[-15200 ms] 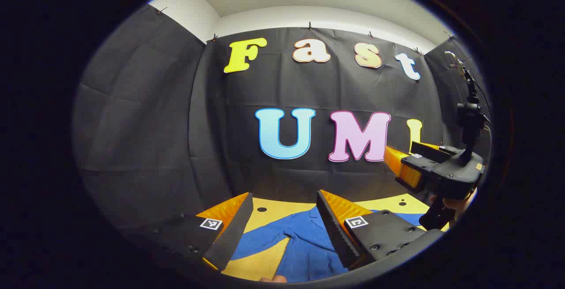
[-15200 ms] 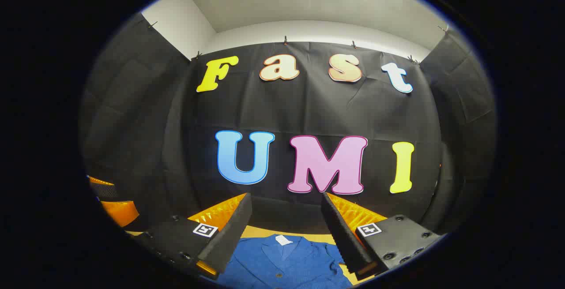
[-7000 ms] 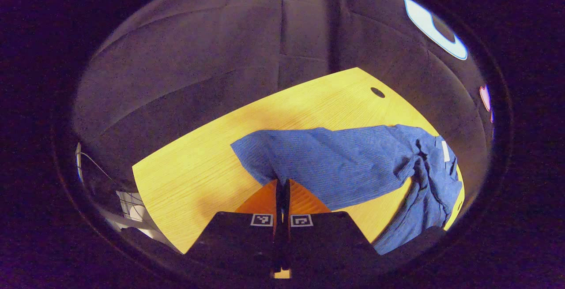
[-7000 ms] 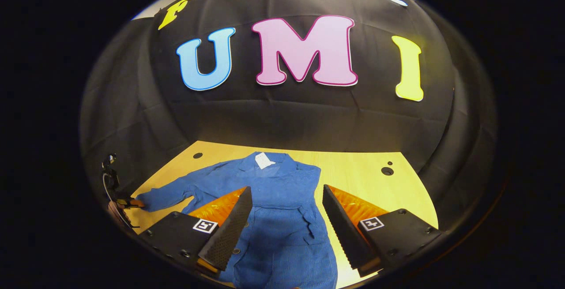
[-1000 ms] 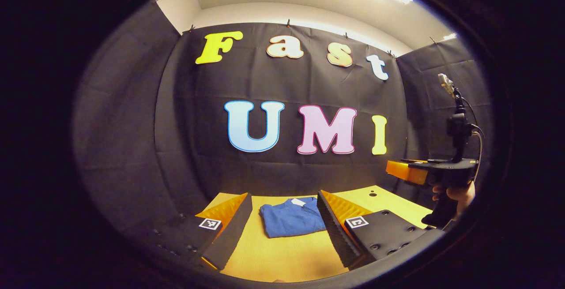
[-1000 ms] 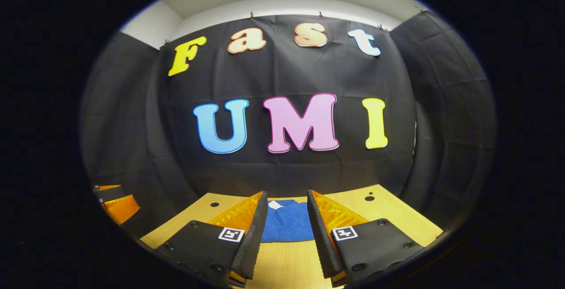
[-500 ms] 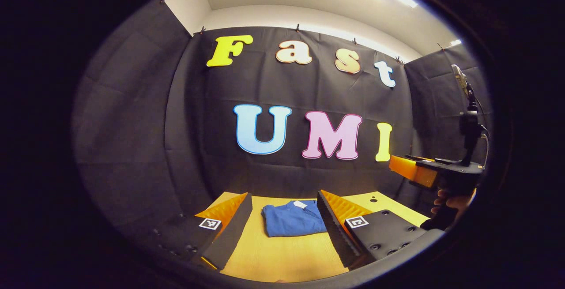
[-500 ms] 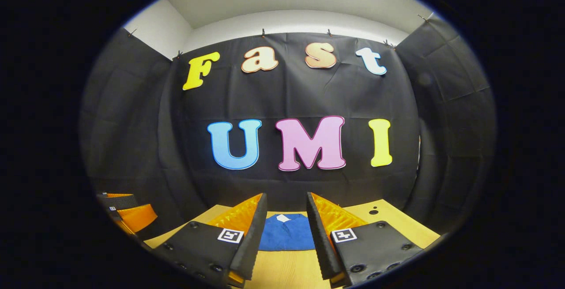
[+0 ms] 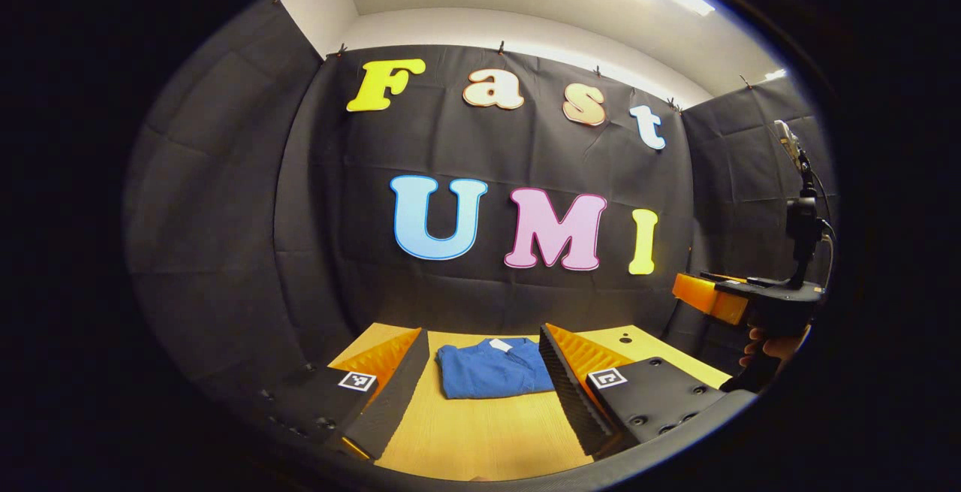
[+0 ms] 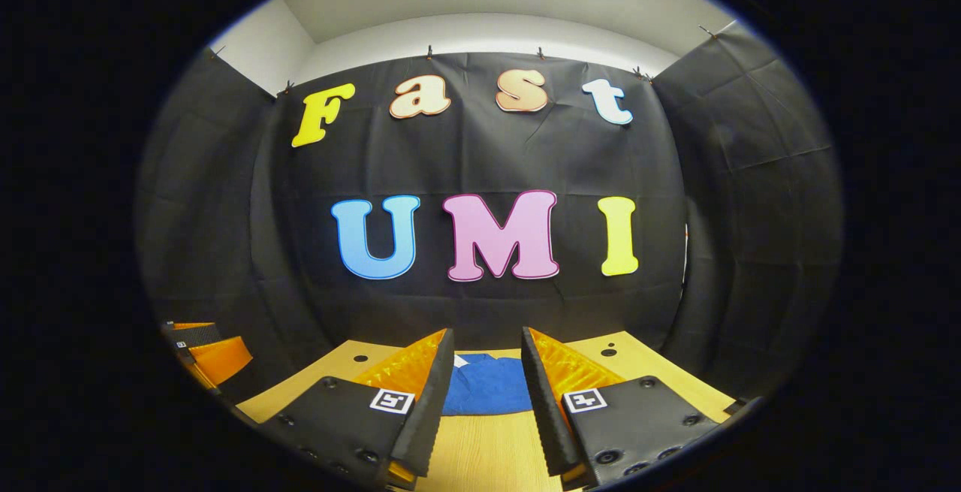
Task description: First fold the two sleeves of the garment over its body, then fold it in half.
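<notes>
The blue garment [image 9: 492, 369] lies folded into a small rectangle on the wooden table [image 9: 480, 432], a white tag at its far edge. My left gripper [image 9: 484, 383] hovers open above the near part of the table, well short of the garment, with nothing between its fingers. In the right gripper view the folded garment [image 10: 486, 393] shows through the gap of my right gripper [image 10: 486, 394], which is open, empty and held back from it. The right gripper's body [image 9: 751, 297], held by a hand [image 9: 766, 345], appears at the right of the left gripper view.
Black cloth walls close in the table at the back and both sides. Small round holes [image 9: 625, 339] mark the tabletop's far right part. The left gripper's fingers [image 10: 214, 357] show at the left edge of the right gripper view.
Both grippers have shifted only slightly over the last second, staying raised and away from the garment. The garment lies still. Earlier it lay spread out with the sleeves open.
</notes>
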The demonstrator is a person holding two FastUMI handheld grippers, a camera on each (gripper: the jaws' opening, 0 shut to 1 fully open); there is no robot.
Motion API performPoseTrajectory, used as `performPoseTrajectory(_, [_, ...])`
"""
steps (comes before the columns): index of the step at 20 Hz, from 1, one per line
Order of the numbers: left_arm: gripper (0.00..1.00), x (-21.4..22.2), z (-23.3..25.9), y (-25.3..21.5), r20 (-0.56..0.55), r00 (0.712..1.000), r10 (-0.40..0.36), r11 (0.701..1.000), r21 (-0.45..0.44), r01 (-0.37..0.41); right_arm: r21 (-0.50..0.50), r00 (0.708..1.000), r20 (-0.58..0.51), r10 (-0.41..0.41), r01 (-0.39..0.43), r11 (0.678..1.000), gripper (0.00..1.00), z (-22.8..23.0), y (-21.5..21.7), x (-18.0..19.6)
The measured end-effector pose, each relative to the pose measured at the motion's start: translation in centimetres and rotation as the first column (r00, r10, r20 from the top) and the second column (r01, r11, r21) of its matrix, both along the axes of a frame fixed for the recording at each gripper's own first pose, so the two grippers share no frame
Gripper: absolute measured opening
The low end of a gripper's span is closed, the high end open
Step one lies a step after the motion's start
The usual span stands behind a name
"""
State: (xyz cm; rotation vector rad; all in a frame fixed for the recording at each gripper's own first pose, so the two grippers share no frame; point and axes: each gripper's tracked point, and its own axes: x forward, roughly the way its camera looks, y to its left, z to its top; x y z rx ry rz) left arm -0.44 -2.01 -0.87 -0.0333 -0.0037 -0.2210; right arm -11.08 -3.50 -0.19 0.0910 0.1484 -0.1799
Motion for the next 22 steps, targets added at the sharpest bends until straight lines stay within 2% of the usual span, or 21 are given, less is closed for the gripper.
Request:
performPoseTrajectory(6, [0.86, 0.2, 0.4, -0.1, 0.012, 1.000, 0.018, 1.000, 0.012, -0.018, 0.032, 1.000, -0.010, -0.011, 0.011, 0.999, 0.58, 0.1, -0.6, -0.6])
performPoseTrajectory(7, [0.85, 0.2, 0.7, -0.1, 0.015, 1.000, 0.023, 1.000, 0.015, -0.023, 0.033, 1.000, -0.012, -0.011, 0.012, 0.999, 0.51, 0.1, -0.7, -0.6])
performPoseTrajectory(13, [0.85, 0.6, 1.5, -0.1, 0.015, 0.998, 0.063, 0.998, 0.019, -0.064, 0.062, 0.999, -0.040, 0.014, -0.012, 0.998, 0.51, -0.7, -0.2, -0.6])
performPoseTrajectory(17, [0.84, 0.1, 2.6, 0.5, 0.052, 0.994, 0.093, 0.996, 0.009, -0.094, 0.062, 0.998, -0.050, 0.038, -0.035, 0.997, 0.50, -0.6, 0.4, 0.2])
performPoseTrajectory(22, [0.84, 0.0, 2.2, 0.6, 0.042, 0.995, 0.090, 0.995, 0.027, -0.091, 0.084, 0.996, -0.074, 0.054, -0.048, 0.995, 0.50, -1.5, 1.1, 0.5])
